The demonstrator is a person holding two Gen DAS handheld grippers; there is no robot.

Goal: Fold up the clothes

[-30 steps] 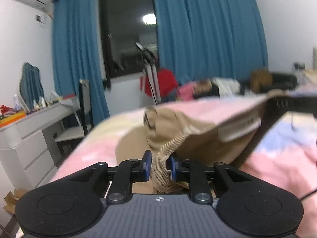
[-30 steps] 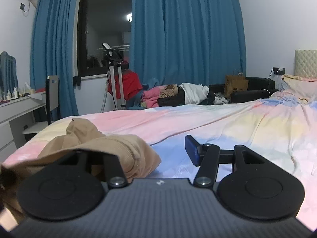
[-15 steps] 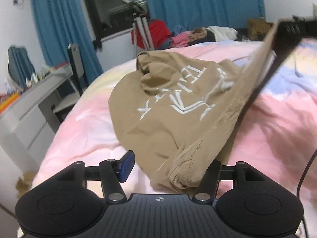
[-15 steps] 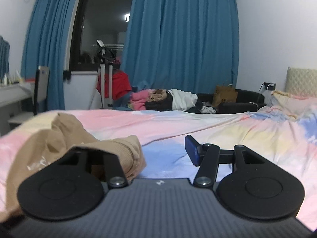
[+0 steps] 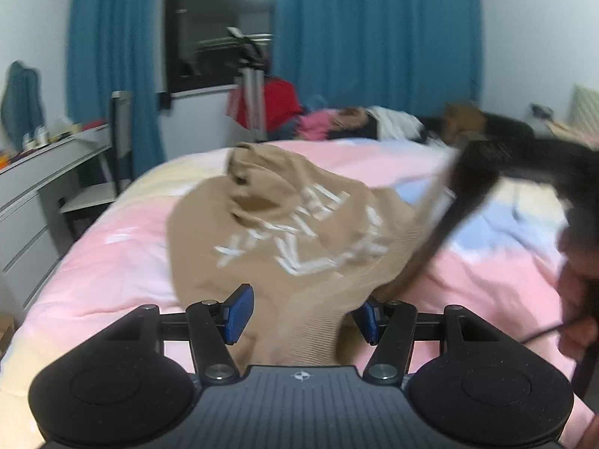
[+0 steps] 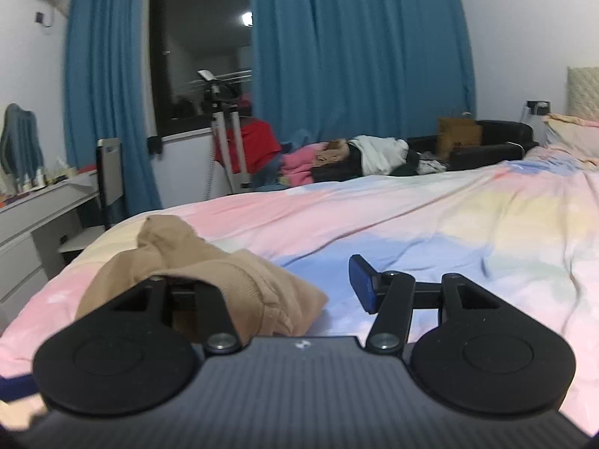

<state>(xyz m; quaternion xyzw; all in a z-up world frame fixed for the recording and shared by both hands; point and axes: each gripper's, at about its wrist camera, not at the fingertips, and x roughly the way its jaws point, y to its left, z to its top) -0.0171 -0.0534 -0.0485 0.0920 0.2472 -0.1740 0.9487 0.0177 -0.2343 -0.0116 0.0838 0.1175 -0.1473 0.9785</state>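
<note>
left gripper [image 5: 301, 316]: jaws had just opened, garment [image 5: 299, 232] hem loose between them | right gripper [image 6: 299, 292]: jaws apart, cloth draped over its left finger | garment: bunched on bed [image 6: 449, 224]

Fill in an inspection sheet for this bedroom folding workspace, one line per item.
Surface: pastel bedspread, wrinkled.
Job's things: tan sweatshirt with white lettering, rumpled on the bedspread, not yet folded.
Clutter: clothes pile beyond the bed.
Grippers: left gripper open, jaws have just been opening, sweatshirt hem loose between them; right gripper open, sweatshirt draped over its left finger.
Cables: thin dark cable by the person's hand.
Surroundings: blue curtains, tripod, white desk.
</note>
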